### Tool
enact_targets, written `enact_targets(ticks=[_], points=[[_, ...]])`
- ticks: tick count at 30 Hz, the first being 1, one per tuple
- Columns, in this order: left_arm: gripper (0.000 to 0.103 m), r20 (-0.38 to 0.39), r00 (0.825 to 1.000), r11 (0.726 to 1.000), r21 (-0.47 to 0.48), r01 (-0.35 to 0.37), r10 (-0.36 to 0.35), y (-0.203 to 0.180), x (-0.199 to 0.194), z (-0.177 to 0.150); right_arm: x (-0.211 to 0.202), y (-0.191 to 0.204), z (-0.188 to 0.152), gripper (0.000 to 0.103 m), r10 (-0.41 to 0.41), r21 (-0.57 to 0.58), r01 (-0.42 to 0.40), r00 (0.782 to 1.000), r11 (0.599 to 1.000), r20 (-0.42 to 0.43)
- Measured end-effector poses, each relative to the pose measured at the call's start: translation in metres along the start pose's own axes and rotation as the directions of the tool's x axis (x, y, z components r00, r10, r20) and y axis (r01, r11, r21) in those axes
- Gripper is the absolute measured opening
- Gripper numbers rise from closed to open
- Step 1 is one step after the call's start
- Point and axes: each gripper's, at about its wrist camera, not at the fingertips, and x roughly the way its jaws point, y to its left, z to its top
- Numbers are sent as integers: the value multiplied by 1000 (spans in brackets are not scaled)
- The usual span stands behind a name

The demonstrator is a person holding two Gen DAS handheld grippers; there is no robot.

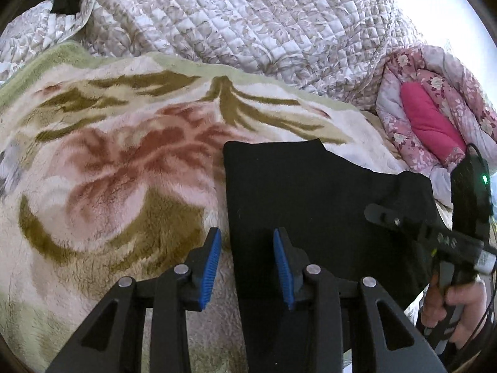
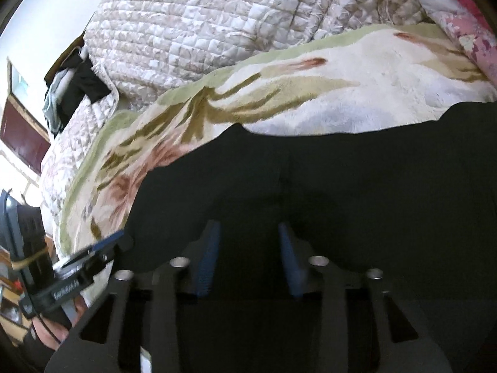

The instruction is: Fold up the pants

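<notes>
1. Black pants [image 1: 310, 205]: folded into a dark slab lying flat on the plush floral blanket [image 1: 108, 155]. In the left wrist view the slab's long axis runs from the near edge away toward the quilt, with its far end the narrower one.
2. Pants, edges: the left side is a straight, clean line running away from the viewer. The far edge is stepped, higher on the left and dropping toward the right. In the right wrist view the far edge [image 2: 310, 130] looks wavy against the blanket.
3. Left gripper [image 1: 247, 267]: held over the near left part of the pants, pointing steeply down. Its jaws stand partly open with nothing between the blue pads; the straight left edge of the pants passes beneath the gap. One pad [image 1: 212, 267] is over blanket, the other over black cloth.
4. Right gripper [image 2: 248, 258]: over the pants, dark fabric filling the view beneath. The jaws show a moderate gap; whether cloth is pinched I cannot tell, as the fingers blur into the black.
5. Open room: a broad stretch of bare blanket lies left of and beyond the pants.
6. Bounds: a quilted bedspread [image 1: 248, 31] is heaped along the far side; a pink floral bundle [image 1: 435, 115] sits at the far right, near the pants' far right corner.
7. A hand [image 1: 459, 314] grips the right gripper's handle, seen at the right rim of the left wrist view.
</notes>
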Motion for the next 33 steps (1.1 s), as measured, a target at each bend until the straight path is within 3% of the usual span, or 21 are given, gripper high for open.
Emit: enact_targets(ticks=[1,3,6,17,19,23,25,28,33], points=[[37,0,1000,1000,0,1,-1,0,0,0,3,-4,2,3,14,23,-14,1000,1000,-17],[37,-2,1000,1000,-5,1,-1,0,1,1,4,-11,2,3,46,69,-46,999,997,-9],[37,0,1000,1000,-7,1,-1,1,2,0,-5,-7,4,3,52,45,-54,998,997,41],[37,11,1000,1000,8,-13,13,-2,-3,1,-5,-13,0,4,-20,44,18,999,999,42],[37,27,999,1000,12,-22,22,-2,-8,2,-16,-8,-1,4,-72,4,72,994,997,81],[37,75,997,998,52,-20,16,-10,-20,3,-34,8,-8,4,-60,-96,74,988,993,145],[37,76,997,997,79,0,-6,-18,-21,0,-26,13,-12,4,-59,-130,73,992,989,111],[37,16,1000,992,125,23,-25,-29,-8,-9,-7,12,-17,4,-92,-142,95,995,985,30],[37,18,1000,987,163,7,-10,-39,-4,-16,-25,23,-21,4,-143,-196,157,986,968,85]])
